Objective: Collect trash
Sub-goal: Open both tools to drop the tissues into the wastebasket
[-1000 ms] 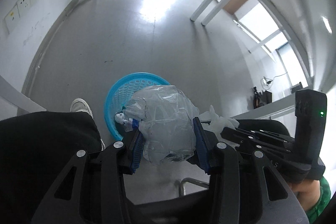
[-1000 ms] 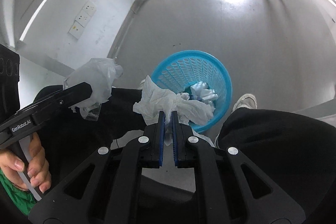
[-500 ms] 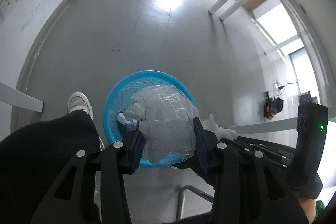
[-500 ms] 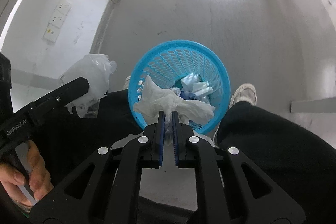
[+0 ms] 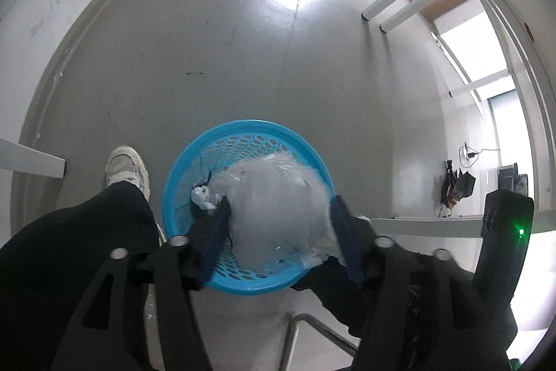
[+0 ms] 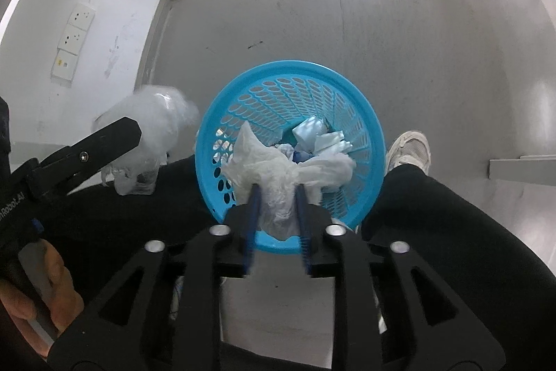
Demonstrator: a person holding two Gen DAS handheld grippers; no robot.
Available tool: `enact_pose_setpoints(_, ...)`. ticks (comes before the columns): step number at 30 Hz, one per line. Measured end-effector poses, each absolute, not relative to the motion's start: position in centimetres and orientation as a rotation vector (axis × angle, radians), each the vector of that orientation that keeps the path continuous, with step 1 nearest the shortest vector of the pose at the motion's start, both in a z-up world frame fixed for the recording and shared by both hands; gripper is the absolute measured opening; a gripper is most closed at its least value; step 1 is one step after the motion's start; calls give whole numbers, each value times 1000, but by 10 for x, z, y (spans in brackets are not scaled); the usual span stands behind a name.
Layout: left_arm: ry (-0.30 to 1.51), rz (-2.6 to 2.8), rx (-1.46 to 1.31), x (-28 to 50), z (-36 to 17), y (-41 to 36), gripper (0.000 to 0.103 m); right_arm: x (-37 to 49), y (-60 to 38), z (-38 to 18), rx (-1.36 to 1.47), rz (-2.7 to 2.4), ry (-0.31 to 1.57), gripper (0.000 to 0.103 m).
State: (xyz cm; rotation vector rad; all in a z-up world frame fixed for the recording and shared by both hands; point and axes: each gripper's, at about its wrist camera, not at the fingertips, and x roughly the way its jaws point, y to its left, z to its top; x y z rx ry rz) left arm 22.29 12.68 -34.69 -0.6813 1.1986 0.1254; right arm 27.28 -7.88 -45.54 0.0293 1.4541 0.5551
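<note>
target bin: round blue perforated plastic basket (image 6: pixel 365 113) is seen on the grey floor (image 5: pixel 243 40), between the person's black-trousered legs; crumpled trash already lies at its bottom
right gripper (image 6: pixel 276 193): jaws are parted w/ blue pads set apart; a crumpled white tissue wad (image 6: pixel 278 169) sits between them, so release is judged under way; whether the pads touch it can't be told
right load vs bin: tissue is held directly over the basket mouth, toward the near rim; a straight drop is judged to land inside
left gripper (image 5: pixel 278 214): jaws are spread wide around a crumpled clear plastic bag (image 5: pixel 278 197); the bag is blurred, grip vs. letting go can't be told
left load vs bin: in the left wrist view the bag is seen over the basket's opening, near-right part of the rim; in the right wrist view it reads as left of the rim, so true overlap is uncertain
nearer side: right gripper is judged better centred over the bin
bystander item: white sneaker (image 5: pixel 127 169) is seen just beside the basket wall
</note>
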Motion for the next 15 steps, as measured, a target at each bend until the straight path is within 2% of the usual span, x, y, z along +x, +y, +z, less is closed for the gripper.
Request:
enact_pose_setpoints(7,1176,135,-704,218,-341,129,67,270,-78,-453,32,564,1443,36)
enact_pose_setpoints(15,1197,153,-601,204,-328,122,70,258,-86,-428,-8,567,1385,40)
